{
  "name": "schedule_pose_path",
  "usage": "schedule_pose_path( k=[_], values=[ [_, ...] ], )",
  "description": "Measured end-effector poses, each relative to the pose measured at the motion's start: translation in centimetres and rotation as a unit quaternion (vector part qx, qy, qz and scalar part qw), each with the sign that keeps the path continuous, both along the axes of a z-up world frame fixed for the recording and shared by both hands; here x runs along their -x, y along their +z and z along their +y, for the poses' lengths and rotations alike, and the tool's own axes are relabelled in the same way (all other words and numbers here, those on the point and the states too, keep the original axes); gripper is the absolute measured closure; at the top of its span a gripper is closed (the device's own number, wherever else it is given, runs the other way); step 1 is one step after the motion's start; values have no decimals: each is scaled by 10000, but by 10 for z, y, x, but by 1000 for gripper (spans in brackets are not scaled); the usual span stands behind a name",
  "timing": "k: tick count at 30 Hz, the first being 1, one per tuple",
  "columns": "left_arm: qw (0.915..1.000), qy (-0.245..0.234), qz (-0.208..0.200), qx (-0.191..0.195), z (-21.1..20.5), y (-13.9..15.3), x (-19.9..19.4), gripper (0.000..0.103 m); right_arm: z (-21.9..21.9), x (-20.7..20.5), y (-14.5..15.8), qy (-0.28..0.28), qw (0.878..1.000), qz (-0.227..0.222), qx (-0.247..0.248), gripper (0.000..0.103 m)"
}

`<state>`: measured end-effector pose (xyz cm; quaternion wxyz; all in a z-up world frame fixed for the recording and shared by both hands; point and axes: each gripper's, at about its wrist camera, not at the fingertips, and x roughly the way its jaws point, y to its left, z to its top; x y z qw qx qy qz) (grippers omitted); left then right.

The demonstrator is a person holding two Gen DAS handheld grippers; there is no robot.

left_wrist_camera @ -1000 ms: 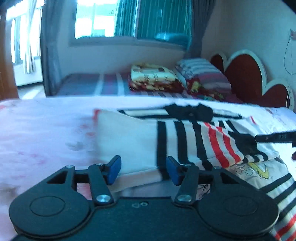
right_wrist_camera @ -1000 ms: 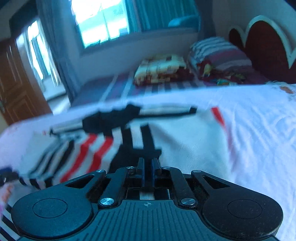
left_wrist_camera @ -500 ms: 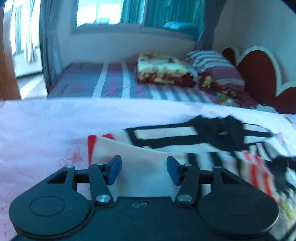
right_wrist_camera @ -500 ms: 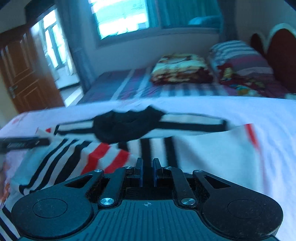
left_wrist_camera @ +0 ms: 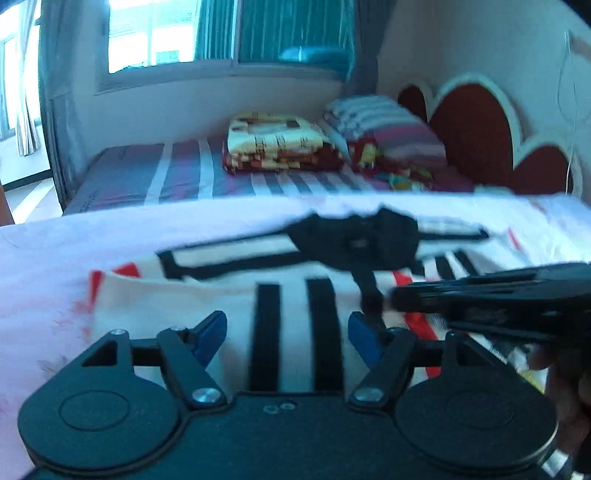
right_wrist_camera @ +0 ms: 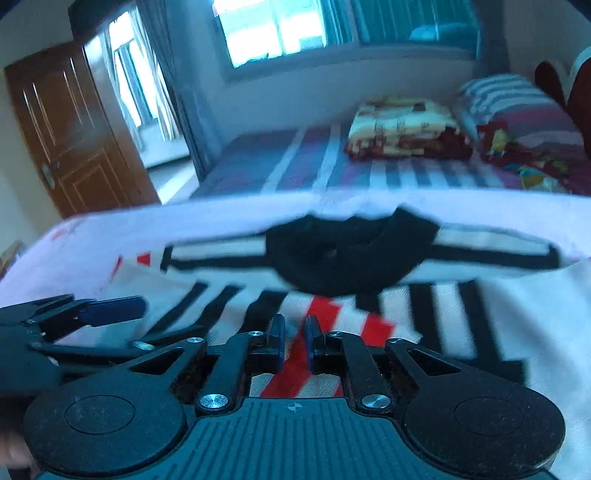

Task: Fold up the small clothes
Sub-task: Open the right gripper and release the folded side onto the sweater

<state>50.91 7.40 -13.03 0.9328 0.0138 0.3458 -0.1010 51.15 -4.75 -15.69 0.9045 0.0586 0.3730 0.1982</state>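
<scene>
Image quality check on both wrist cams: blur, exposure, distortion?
Left wrist: motion blur smears the striped shirt and right gripper; window blown out; blue cast. Right wrist: shirt collar blurred, door bowed by fisheye, window overexposed.

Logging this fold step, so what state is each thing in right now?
Striped shirt: lying on the bed, partly folded.
Left gripper: jaws opening, pads off the cloth.
Right gripper: nearly shut, shirt fabric between its pads.
Blanket: folded on the far bed.
Door: open.
</scene>
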Motion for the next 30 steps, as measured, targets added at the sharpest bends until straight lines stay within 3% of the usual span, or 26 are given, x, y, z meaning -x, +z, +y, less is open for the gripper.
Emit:
schedule_pose_path(
  k=[3,6,9,12,14,15,16,17,19,26,28,30],
  values=[
    [9999,52,14,-153,14,-12,6,29,-6,1,-5,-5,9997,4,236,92],
    [9990,256,-76,-352,47,-11,30,28,-39,14,-4,-491,9965,-64,669,92],
    [9989,306,-58,-340,66,-14,44,28,-74,26,-14,-441,9988,-70,224,92],
    [9980,398,-58,-482,54,-3,40,35,-64,26,-2,-623,9972,6,418,91],
    [9986,267,-214,-392,41,5,50,32,-55,38,10,-534,9971,-213,507,77],
    [9988,207,-200,-402,35,4,54,30,-52,47,10,-455,9967,-282,616,42],
    [9987,163,-64,-483,30,-1,54,28,-48,52,1,-415,9954,-160,843,25],
    [9982,153,129,-568,28,-10,52,26,-45,51,-8,-338,9940,90,1035,24],
    [9985,214,38,-505,29,-13,54,26,-45,55,-5,-352,9937,2,1062,24],
    [9982,233,-62,-558,50,6,97,26,-89,105,24,-772,9956,-229,475,25],
    [9984,286,18,-497,61,8,121,26,-106,128,29,-875,9955,-188,314,40],
    [9985,324,123,-417,71,11,150,28,-127,157,32,-1045,9945,-64,68,46]
  ],
)
